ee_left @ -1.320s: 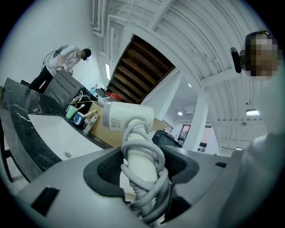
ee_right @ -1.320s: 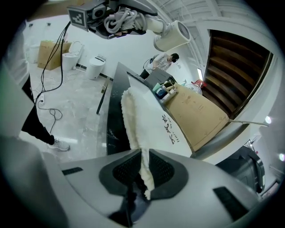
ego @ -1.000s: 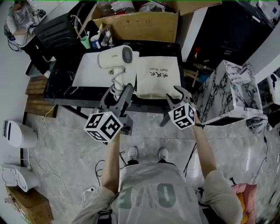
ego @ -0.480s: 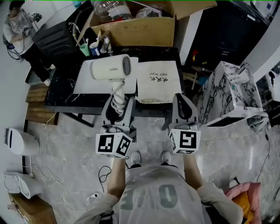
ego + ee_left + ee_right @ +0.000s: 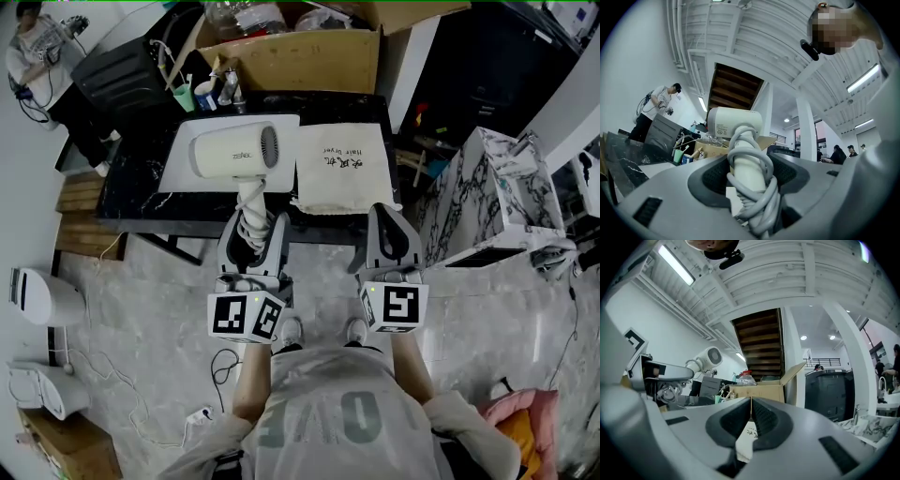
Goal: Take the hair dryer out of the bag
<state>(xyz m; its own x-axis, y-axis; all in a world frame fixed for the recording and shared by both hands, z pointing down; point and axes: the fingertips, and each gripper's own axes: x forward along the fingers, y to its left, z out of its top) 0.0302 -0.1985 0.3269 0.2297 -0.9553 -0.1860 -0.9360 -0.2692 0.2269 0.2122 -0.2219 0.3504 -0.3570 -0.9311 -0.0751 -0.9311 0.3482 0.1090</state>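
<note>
- Two tools are showing in the head view. The left tool [image 5: 255, 223] is clamping the cord-wrapped handle of the hair dryer [image 5: 230, 152]. The dryer's white body is hanging over the pale mat [image 5: 183, 171] on the dark counter [image 5: 131, 202].
- Same view: the bag [image 5: 342, 169] is lying flat on the counter, just right of the dryer and apart from it. The right tool [image 5: 391, 217] is hovering at the bag's near edge. A cardboard box [image 5: 300, 58] is standing behind the counter.
- Left gripper view: the left tool [image 5: 747, 169] is standing wide, both jaws pressing on the hair dryer [image 5: 733, 124] at its handle. The grey cord [image 5: 757, 190] is coiling round the handle between them.
- Right gripper view: the right tool [image 5: 751, 401] has just been closing. Its jaws are now meeting with nothing between them. The bag [image 5: 748, 432] is lying below and beyond. The hair dryer [image 5: 708, 357] is showing high at left, out of the bag, carried by the left tool [image 5: 661, 372].
</note>
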